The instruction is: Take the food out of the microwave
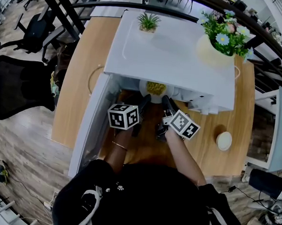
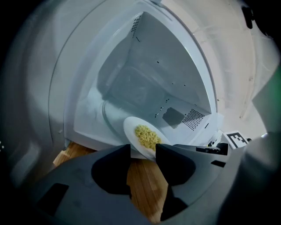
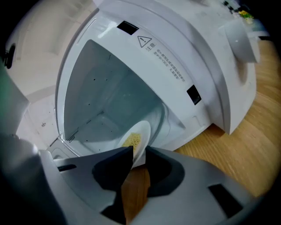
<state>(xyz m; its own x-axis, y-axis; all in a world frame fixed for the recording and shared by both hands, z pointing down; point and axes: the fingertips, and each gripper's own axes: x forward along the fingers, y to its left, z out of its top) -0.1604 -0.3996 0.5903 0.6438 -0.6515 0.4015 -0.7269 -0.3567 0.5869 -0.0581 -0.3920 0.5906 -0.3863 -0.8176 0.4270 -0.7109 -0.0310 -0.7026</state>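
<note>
The white microwave (image 1: pixel 174 54) stands on the wooden table with its door swung open. A white plate (image 1: pixel 155 90) of yellow food (image 1: pixel 156 88) shows at the mouth of the cavity. My right gripper (image 1: pixel 167 103) (image 3: pixel 139 154) is shut on the plate (image 3: pixel 137 136), whose rim runs edge-on between its jaws. My left gripper (image 1: pixel 144 102) (image 2: pixel 143 151) is open just below the plate (image 2: pixel 142 136). The near rim lies over the gap and touches the right-hand jaw. The food (image 2: pixel 147 135) sits in the plate's middle.
The open door (image 1: pixel 89 125) juts toward me at the left of both grippers. A small potted plant (image 1: pixel 148 22) and a vase of flowers (image 1: pixel 219 40) stand on the microwave's top. A round white object (image 1: pixel 224 140) lies on the table (image 1: pixel 82 56) at right. Black chairs (image 1: pixel 21 88) stand left.
</note>
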